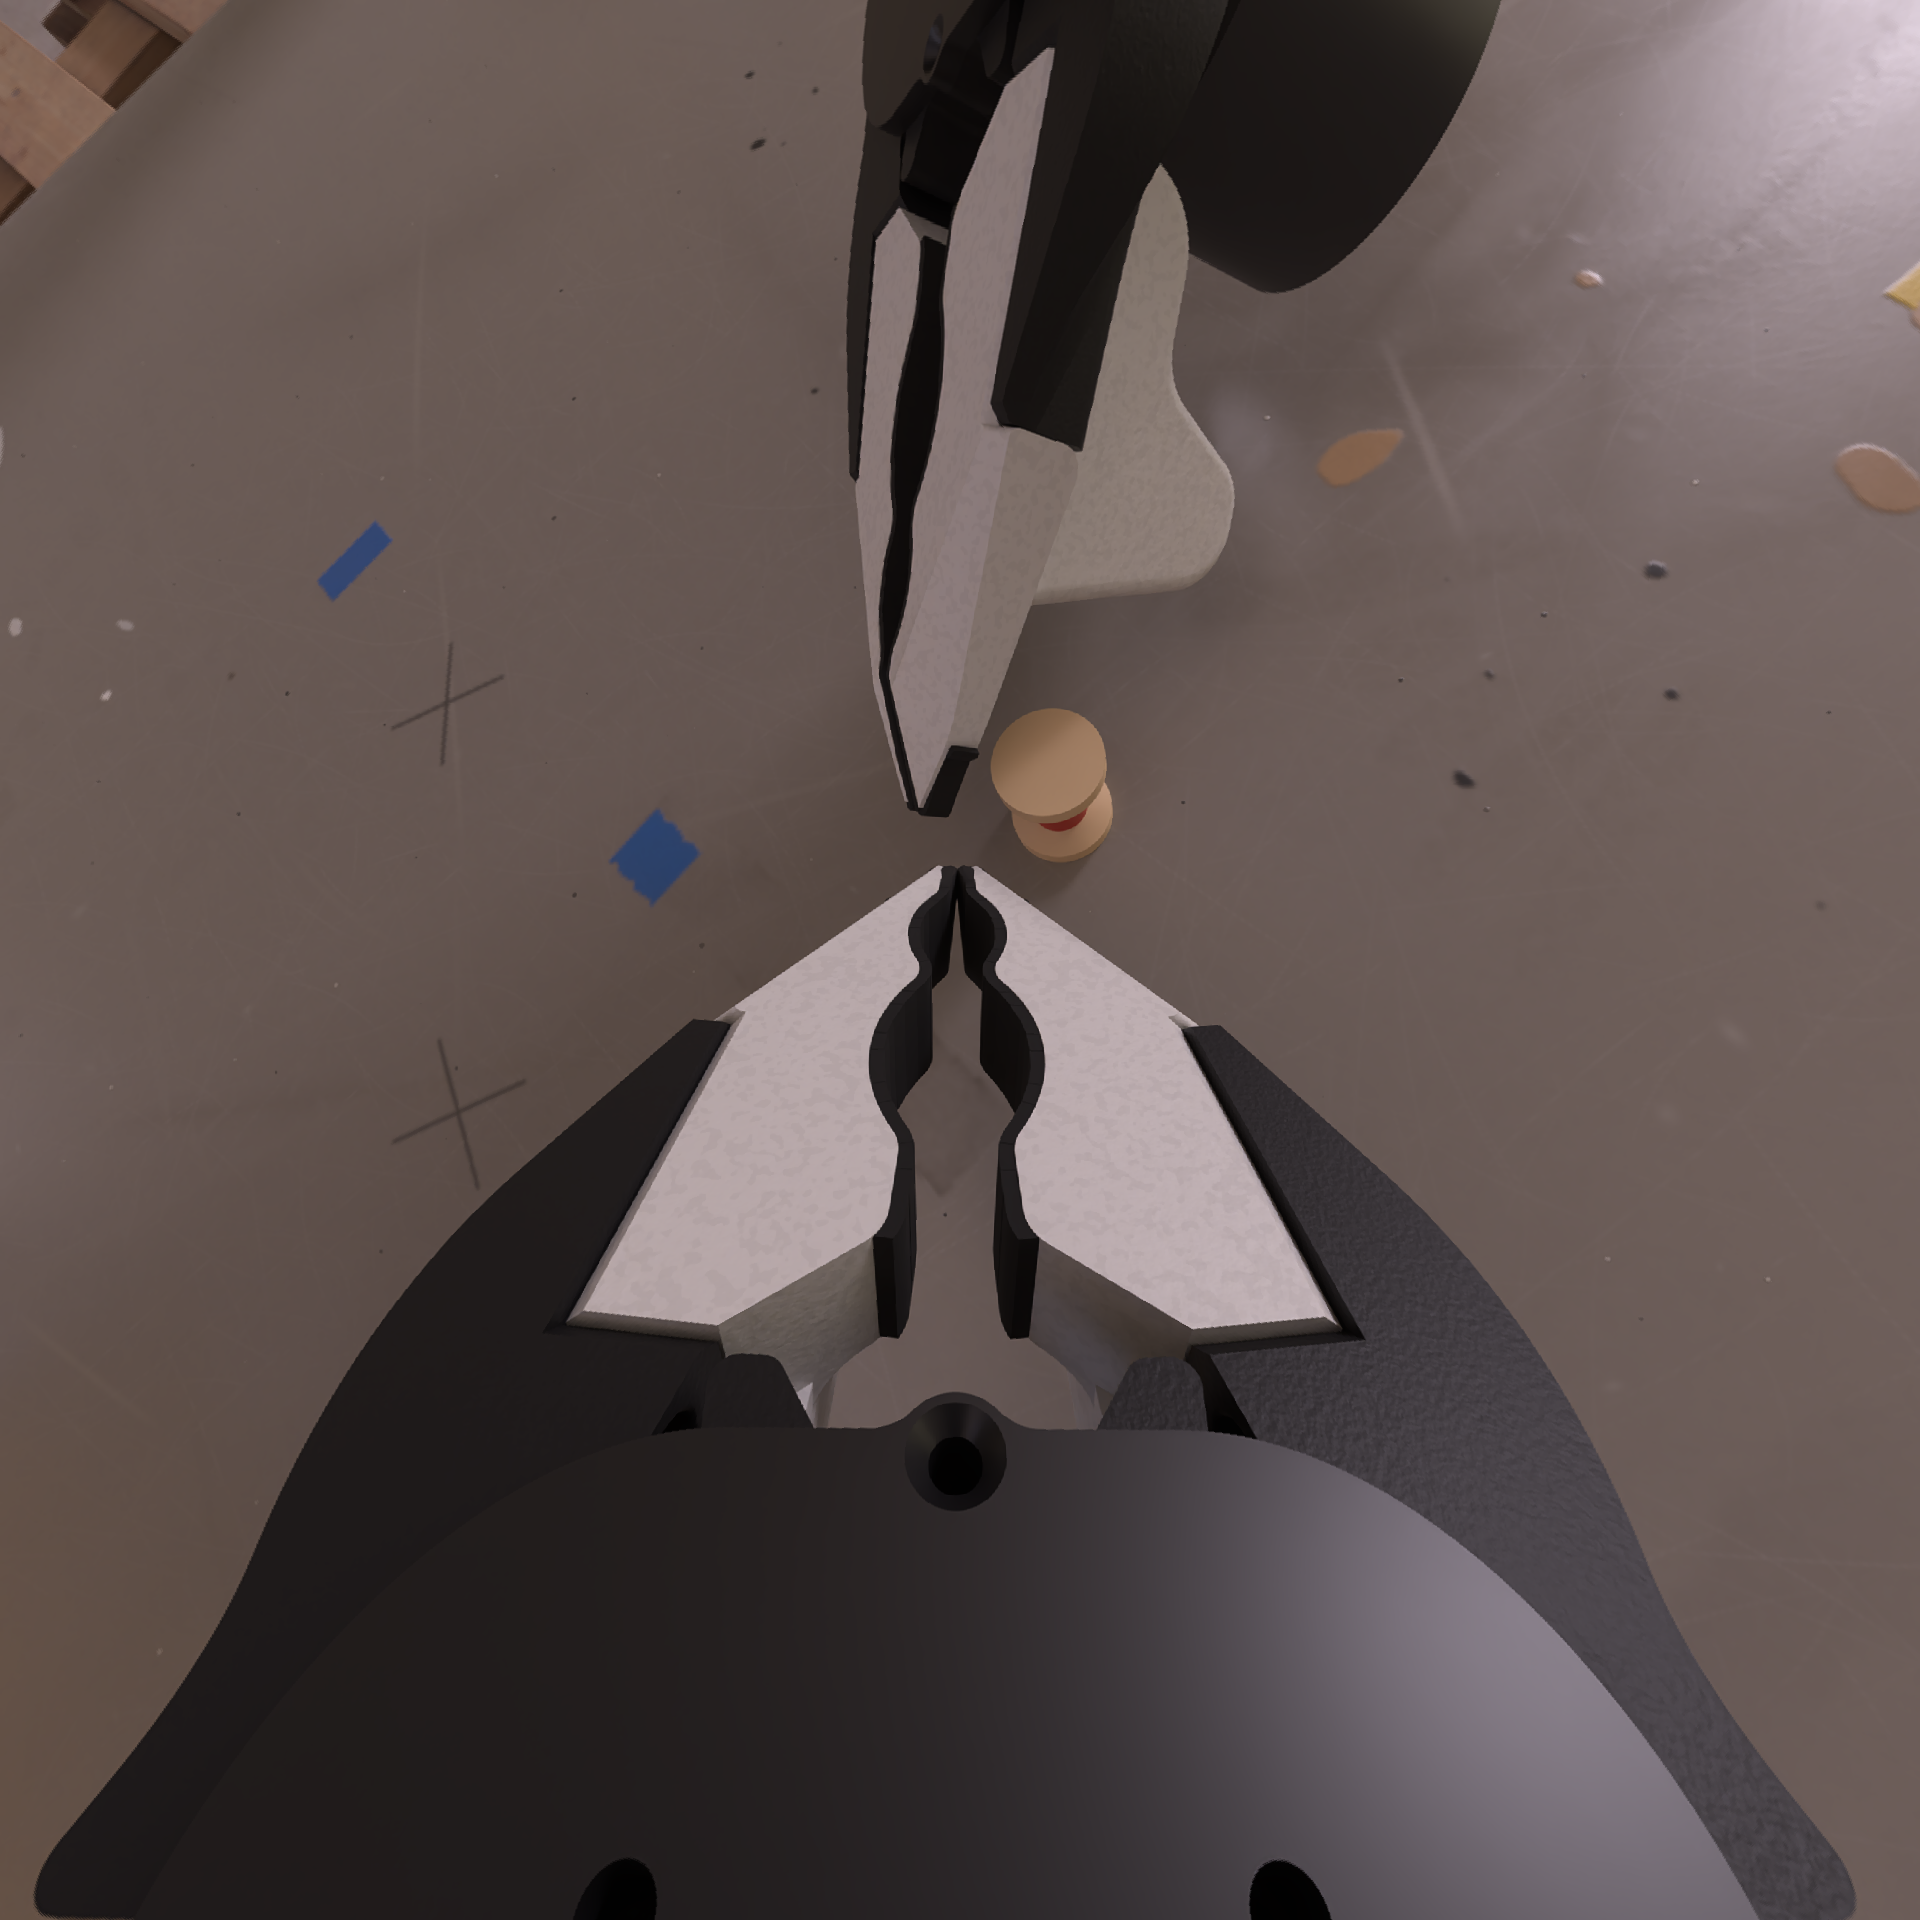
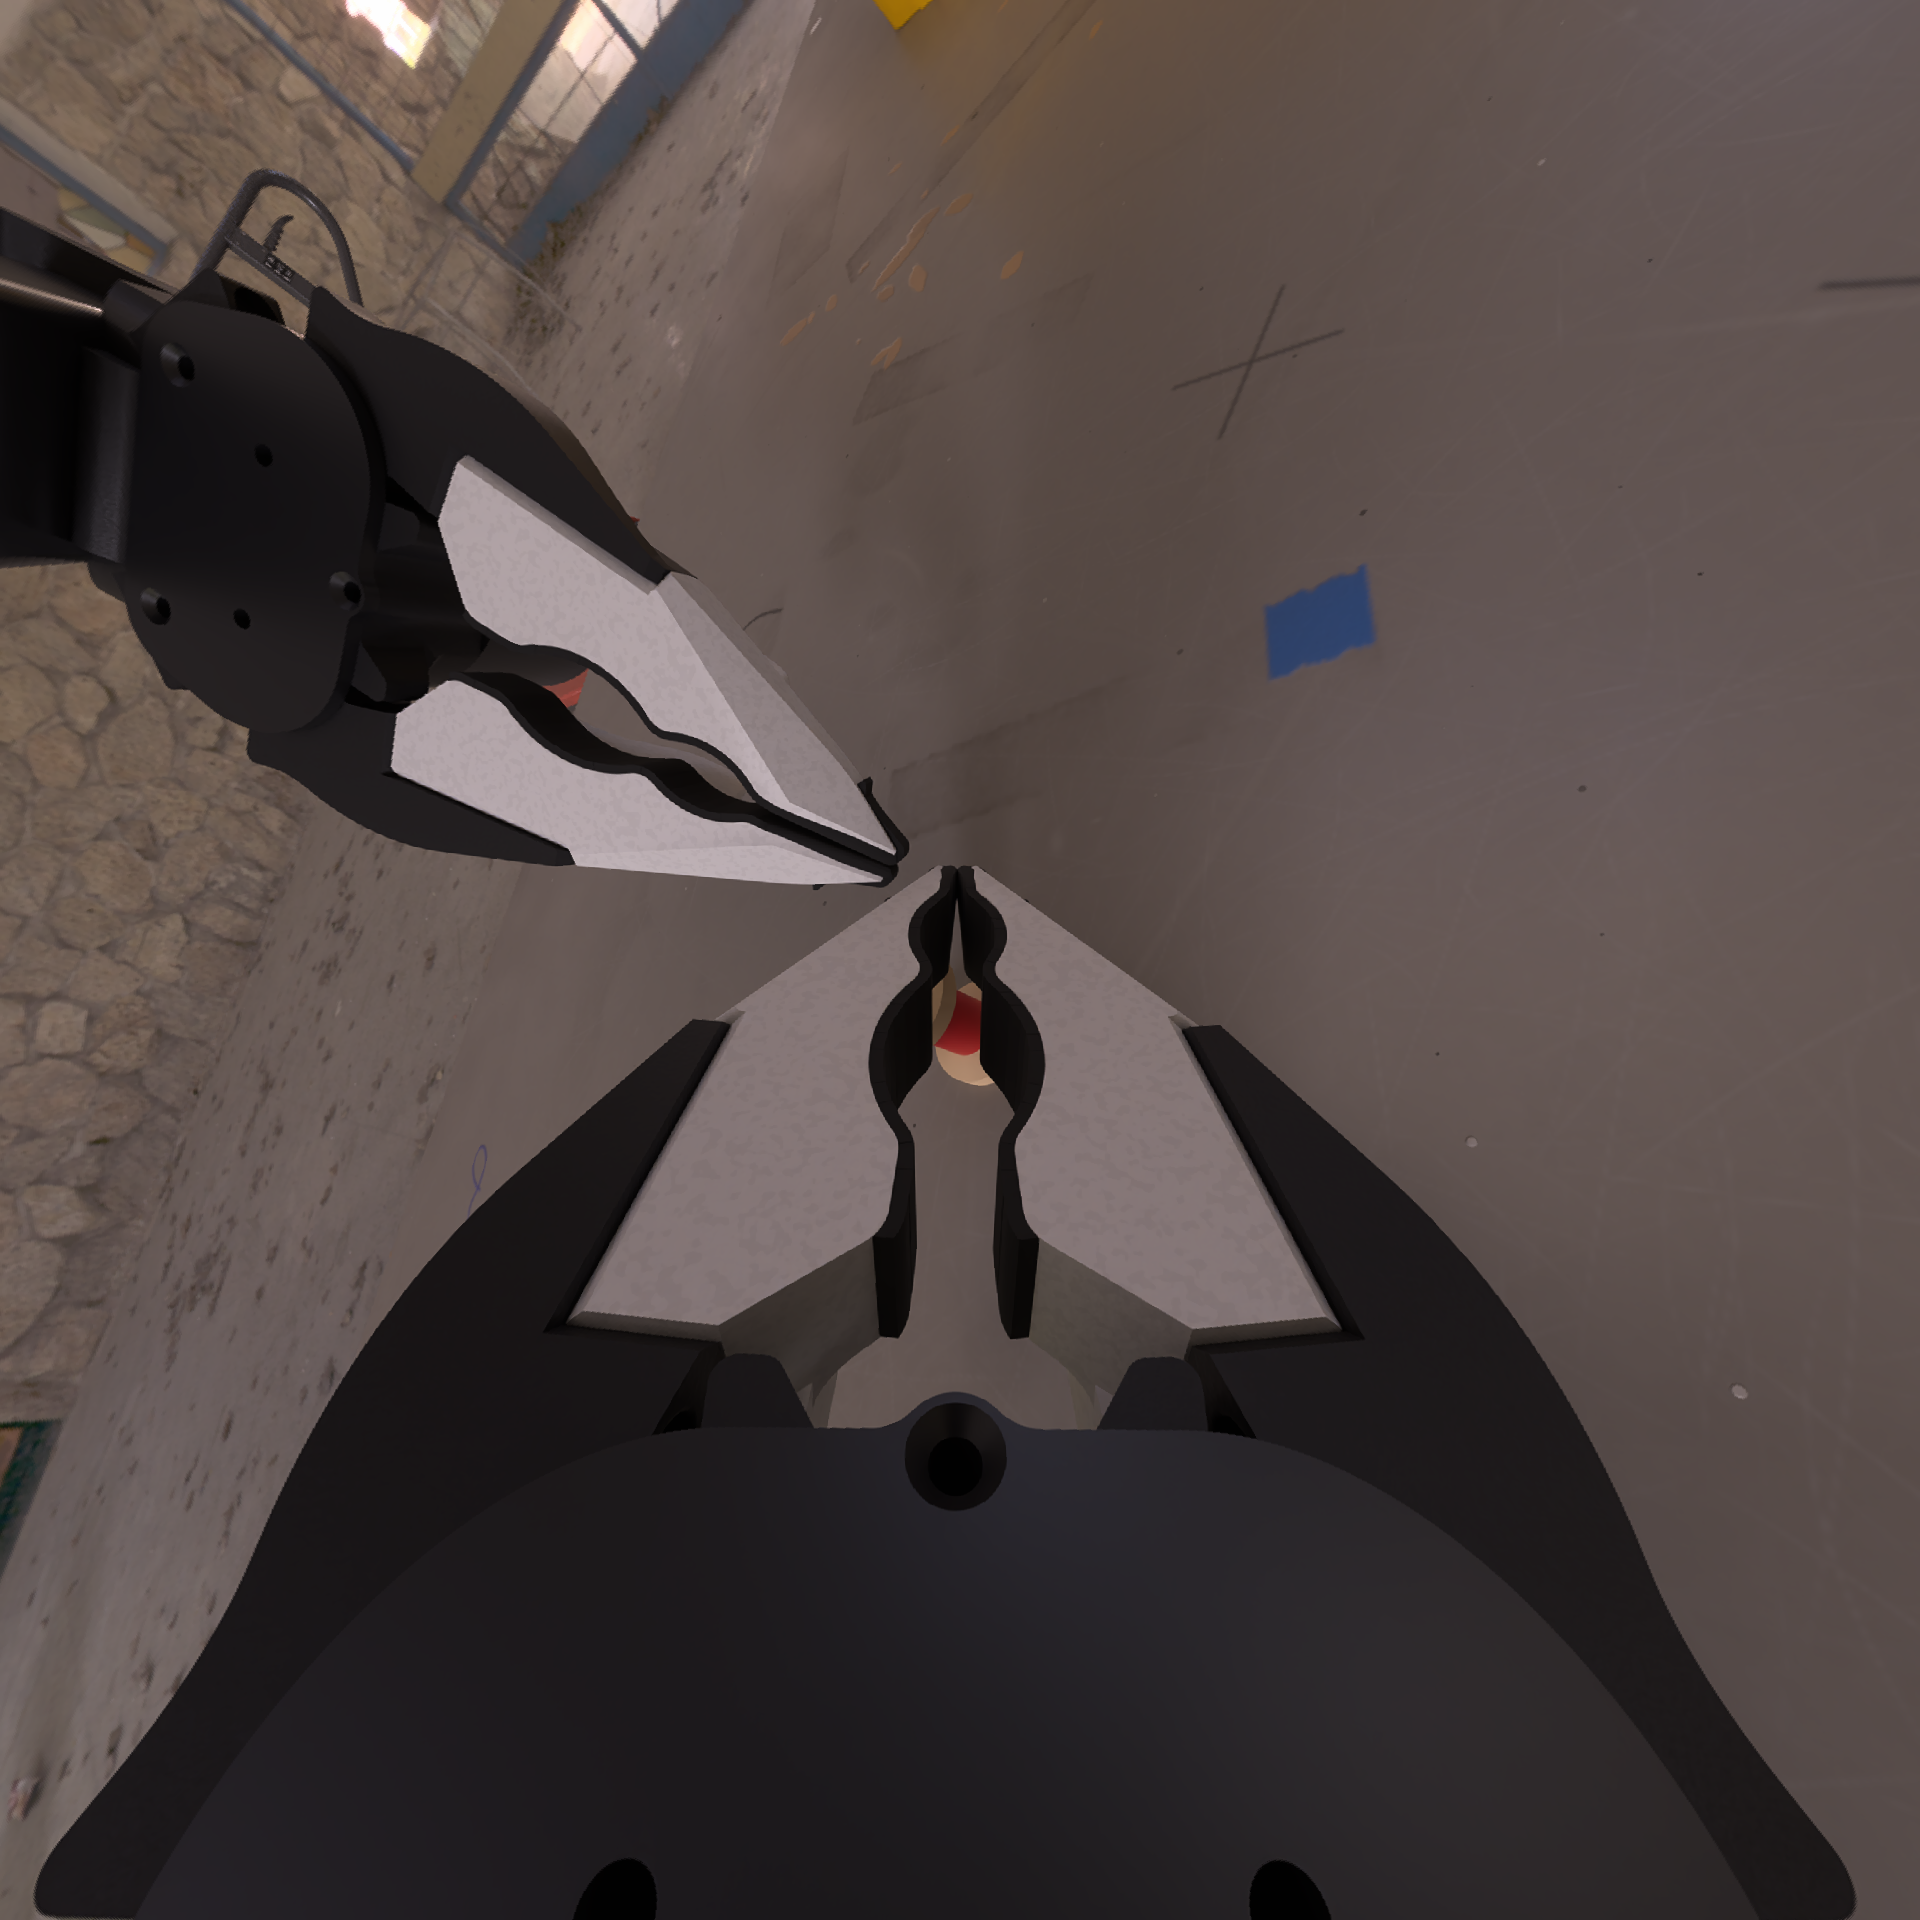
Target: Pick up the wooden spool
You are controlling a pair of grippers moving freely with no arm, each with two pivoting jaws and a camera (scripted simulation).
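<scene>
The wooden spool is pale, with a band of red thread, and stands upright on the grey table. My left gripper is shut and empty, with its tips just short of the spool and a little to its left. My right gripper comes down from the far side, shut and empty. Its tip is right beside the spool's left side. In the right wrist view, part of the spool shows through the gap behind my right gripper's closed tips. The left gripper points in from the left, nearly tip to tip.
Two blue tape patches and pencilled crosses mark the table to the left. Tan chips lie at the far right. A white rounded shape shows behind the right gripper. Wooden pallets are at the far left.
</scene>
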